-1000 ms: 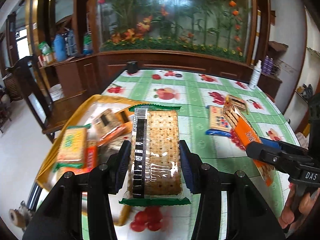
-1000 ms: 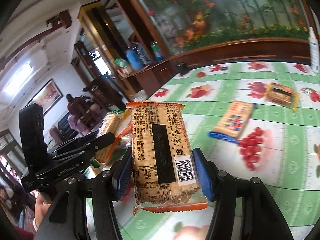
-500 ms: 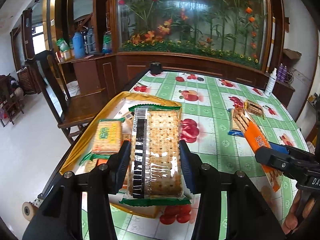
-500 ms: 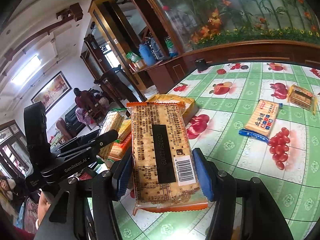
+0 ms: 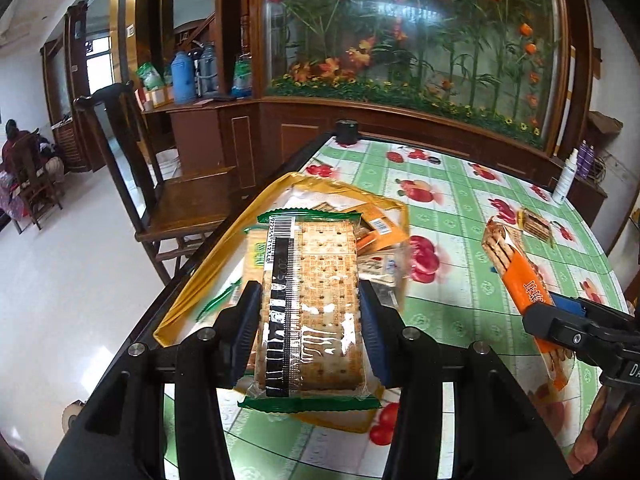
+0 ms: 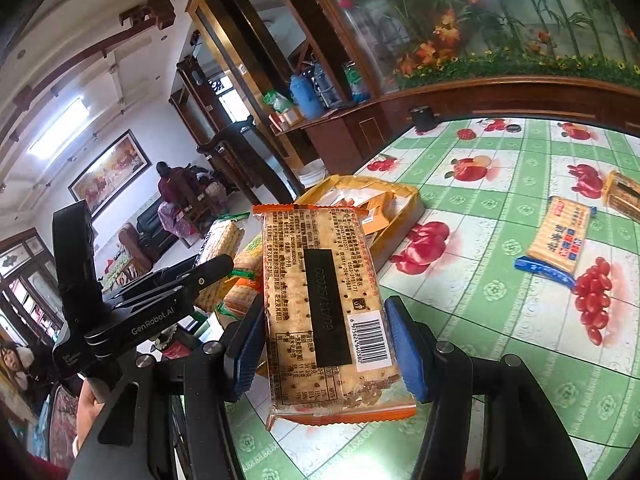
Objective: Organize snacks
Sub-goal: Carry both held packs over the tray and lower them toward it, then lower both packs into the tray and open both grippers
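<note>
Holding one pack each, both grippers hang over the table edge by the yellow box (image 5: 280, 188). Left gripper (image 5: 310, 328) is clamped on a green-edged cracker pack (image 5: 310, 304), box directly beneath and ahead of its jaws. Right gripper (image 6: 326, 344) is clamped on an orange-edged cracker pack (image 6: 324, 300), box ahead and slightly left of its fingertips.

Progress, judged: partway. Several packs already lie in the box; the 2 held ones aren't dropped yet. Left to do: a blue-edged pack (image 6: 558, 240) and another pack (image 6: 624, 192), both on the cloth well to the right gripper's right.

Writing: "GenRobot.AI" on the left gripper's body in the right view. Orange pack: date strip approx "2025/11/09", barcode w/ digits, Chinese small print too fine to read. Green pack: barcode only.
</note>
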### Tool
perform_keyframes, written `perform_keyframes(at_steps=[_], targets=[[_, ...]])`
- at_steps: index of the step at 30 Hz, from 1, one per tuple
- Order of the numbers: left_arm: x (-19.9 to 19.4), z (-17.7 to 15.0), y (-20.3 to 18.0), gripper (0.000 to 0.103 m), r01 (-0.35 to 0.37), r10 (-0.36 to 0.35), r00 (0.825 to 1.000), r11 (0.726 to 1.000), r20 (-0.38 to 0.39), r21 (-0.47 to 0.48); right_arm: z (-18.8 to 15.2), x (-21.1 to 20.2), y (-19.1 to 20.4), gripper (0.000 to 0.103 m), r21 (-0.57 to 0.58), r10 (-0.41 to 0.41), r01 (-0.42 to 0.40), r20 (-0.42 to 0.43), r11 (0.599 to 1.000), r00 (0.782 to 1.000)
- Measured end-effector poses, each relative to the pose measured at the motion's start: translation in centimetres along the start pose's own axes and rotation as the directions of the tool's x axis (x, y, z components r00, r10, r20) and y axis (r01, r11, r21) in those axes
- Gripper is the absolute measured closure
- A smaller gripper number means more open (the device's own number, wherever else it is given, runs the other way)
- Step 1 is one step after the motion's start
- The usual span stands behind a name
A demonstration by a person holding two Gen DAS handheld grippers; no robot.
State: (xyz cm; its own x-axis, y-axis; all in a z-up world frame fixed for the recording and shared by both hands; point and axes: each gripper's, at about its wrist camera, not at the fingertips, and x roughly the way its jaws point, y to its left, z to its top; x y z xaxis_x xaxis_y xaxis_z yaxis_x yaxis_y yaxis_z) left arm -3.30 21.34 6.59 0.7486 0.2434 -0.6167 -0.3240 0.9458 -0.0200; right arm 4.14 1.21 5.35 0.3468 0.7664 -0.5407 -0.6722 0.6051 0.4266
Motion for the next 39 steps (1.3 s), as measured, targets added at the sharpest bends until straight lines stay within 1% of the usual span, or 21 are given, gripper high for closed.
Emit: perform_keyframes(at_steps=[11,17,21,27,33,39], targets=[[1.9,-0.5,2.2,0.057,-0.023,0.022,0.999,0.999,-0.039,-0.042,0.3,3.4,0.3,0.044,-0.006,0.033,-0.033,-0.051,0.999,0.998],[3.3,0.1,2.6,0.057,-0.025,0.022,0.998,0.998,-0.057,-0.049,2.1,6.1,0.7,0.044,-0.022,0.036,-0.037,-0.071,0.999,0.997],[4.0,0.7,2.6,0.057,-0.019,0.016,0.998,0.999,-0.062,-0.046,3.7,8.3,1.4,0.044,-0.043,0.027,-0.03,-0.082,0.999,0.996],[4.7,1.8,2.0,0.057,-0.016,0.014,0.998,0.999,-0.055,-0.028,5.9,11.6,1.9,0.044,-0.066,-0.007,0.001,-0.09,0.998,0.996],[5.8,2.3,1.8,0.057,-0.028,0.028,0.998,1.0,-0.059,-0.011,6.7,13.7,1.3,0.044,-0.072,-0.042,0.035,-0.102,0.997,0.994],[7.0,3.0,1.8,0.057,-0.042,0.042,0.997,0.999,-0.069,0.0,7.2,14.9,0.6,0.044,-0.076,-0.074,0.066,-0.107,0.995,0.991]])
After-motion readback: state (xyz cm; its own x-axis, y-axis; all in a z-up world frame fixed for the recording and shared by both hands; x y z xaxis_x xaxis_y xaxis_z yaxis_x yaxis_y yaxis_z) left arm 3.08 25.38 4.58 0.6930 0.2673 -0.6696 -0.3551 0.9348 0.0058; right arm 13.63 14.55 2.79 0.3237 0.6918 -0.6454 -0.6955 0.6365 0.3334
